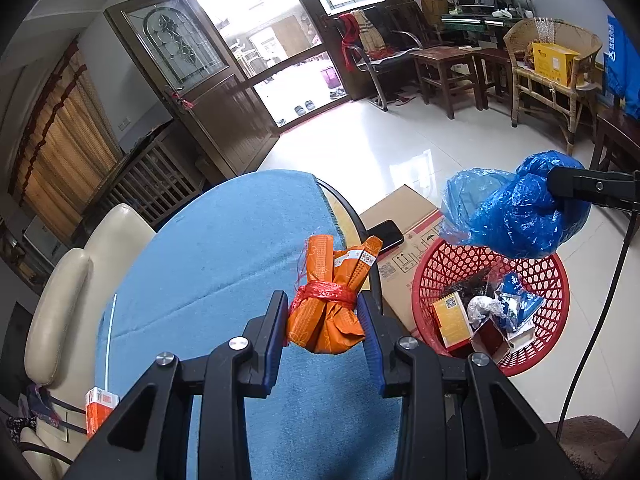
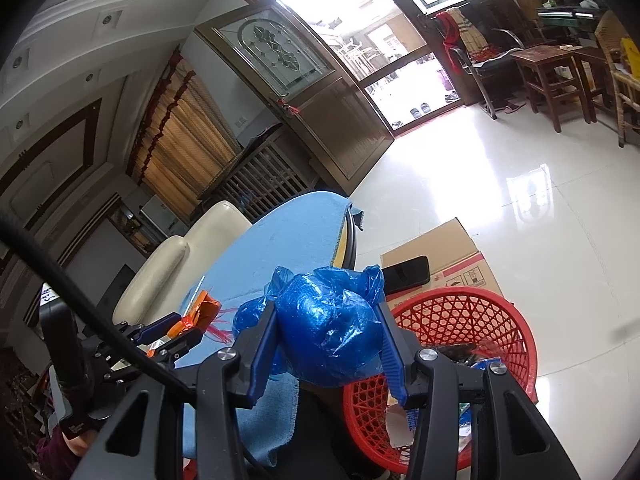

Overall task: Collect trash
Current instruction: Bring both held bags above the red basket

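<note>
My left gripper (image 1: pixel 321 300) is shut on an orange paper bundle (image 1: pixel 332 268) tied with red string, held just above the right edge of the blue-clothed table (image 1: pixel 224 260). In the right wrist view my right gripper (image 2: pixel 326 308) is shut on a crumpled blue plastic bag (image 2: pixel 332 340). The left wrist view shows that blue plastic bag (image 1: pixel 516 208) hanging above the red mesh basket (image 1: pixel 548 276) on the floor. Inside the basket lie a yellow box (image 1: pixel 450 316), crumpled paper and a blue packet. The left gripper (image 2: pixel 172 330) with the orange bundle (image 2: pixel 202 312) is to the left of the red mesh basket (image 2: pixel 460 312).
A cardboard box (image 1: pixel 404 204) with a black phone (image 1: pixel 386 234) on it stands between table and basket. A cream chair (image 1: pixel 60 312) sits left of the table, with a small orange carton (image 1: pixel 98 408) near it. Wooden stools (image 1: pixel 444 68) and a wicker chair (image 1: pixel 556 80) stand across the white tiled floor.
</note>
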`<state>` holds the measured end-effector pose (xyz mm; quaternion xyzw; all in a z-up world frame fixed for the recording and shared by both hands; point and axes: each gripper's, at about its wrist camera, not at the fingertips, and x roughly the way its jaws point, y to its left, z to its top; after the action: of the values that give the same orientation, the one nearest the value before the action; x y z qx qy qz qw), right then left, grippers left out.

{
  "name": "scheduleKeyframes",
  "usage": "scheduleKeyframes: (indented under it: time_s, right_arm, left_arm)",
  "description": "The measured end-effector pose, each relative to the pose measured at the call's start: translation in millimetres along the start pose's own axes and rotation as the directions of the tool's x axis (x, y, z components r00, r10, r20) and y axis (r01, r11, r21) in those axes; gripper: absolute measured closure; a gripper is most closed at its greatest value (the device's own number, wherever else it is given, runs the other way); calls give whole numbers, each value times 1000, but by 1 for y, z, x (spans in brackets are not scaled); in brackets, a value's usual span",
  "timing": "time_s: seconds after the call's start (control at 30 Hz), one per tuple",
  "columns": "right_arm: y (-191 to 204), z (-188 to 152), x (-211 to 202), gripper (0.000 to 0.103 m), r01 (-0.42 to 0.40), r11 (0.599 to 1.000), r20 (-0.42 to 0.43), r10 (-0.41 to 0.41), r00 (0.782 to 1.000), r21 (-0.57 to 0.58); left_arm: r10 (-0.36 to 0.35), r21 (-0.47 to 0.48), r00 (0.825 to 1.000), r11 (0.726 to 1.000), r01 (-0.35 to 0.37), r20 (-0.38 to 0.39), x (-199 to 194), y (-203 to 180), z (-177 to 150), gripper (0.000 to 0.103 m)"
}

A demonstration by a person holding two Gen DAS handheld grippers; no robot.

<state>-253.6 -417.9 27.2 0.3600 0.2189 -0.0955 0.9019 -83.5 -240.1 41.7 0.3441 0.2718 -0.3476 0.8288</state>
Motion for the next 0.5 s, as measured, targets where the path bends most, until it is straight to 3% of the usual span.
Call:
scheduleKeyframes:
  time_s: [0.5]
  right_arm:
    - [-27, -2, -10, 53, 42, 999, -2, -42, 999, 32]
  left_arm:
    - [-24, 43, 999, 999, 25, -30, 17, -21, 11, 66]
